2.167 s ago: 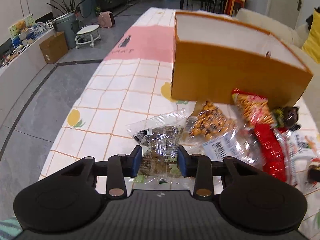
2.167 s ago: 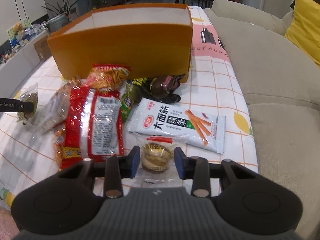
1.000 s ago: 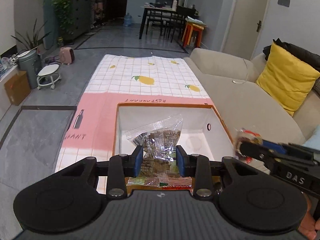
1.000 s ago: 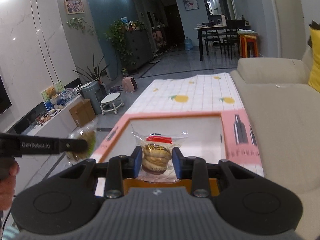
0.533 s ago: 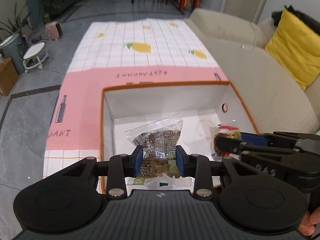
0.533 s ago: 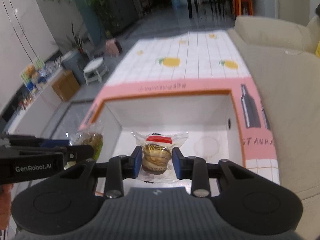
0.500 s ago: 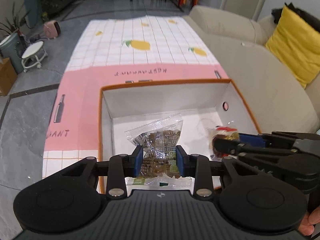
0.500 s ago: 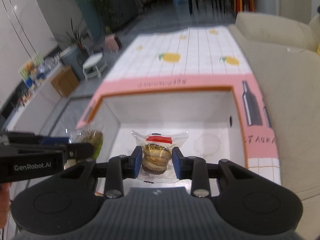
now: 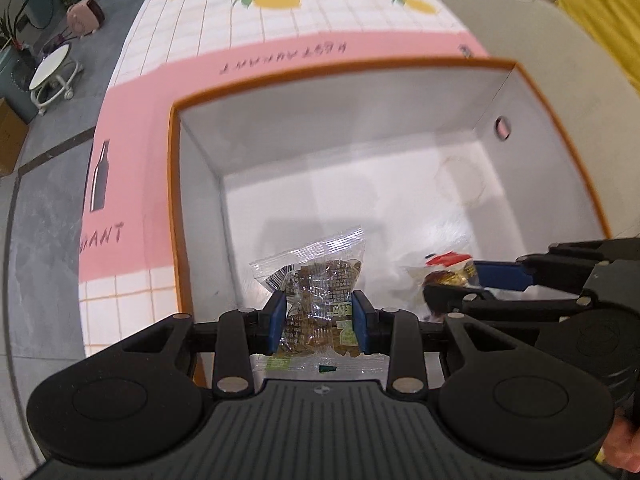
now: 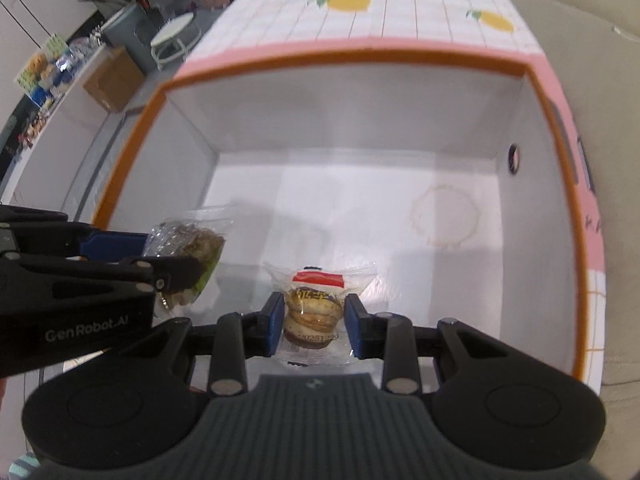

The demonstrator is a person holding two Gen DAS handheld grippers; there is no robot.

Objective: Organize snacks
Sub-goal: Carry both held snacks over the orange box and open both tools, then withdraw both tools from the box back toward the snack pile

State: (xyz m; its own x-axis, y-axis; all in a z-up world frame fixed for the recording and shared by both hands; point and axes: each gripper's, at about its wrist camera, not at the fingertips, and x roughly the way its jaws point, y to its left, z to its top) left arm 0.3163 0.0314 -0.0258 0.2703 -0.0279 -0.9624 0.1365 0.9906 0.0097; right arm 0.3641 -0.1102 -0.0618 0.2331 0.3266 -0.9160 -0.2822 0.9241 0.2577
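An orange box with a white inside (image 9: 176,184) (image 10: 132,148) stands open on the table. My left gripper (image 9: 319,326) is shut on a clear packet of brown snack pieces (image 9: 316,280), held over the box's near left part; it also shows in the right wrist view (image 10: 188,244). My right gripper (image 10: 314,322) is shut on a clear-wrapped round cake with a red label (image 10: 314,308), held over the box's near middle; it also shows in the left wrist view (image 9: 444,276). Both packets hang above the box floor.
The tablecloth has a pink band (image 9: 132,152) and white checks with lemons (image 9: 276,0). A beige sofa (image 10: 592,40) runs along the right. A stool (image 9: 52,76) and a cardboard carton (image 10: 112,76) stand on the grey floor to the left.
Both grippers have moved forward and down over the box, each still holding its packet. The box interior now fills both views.
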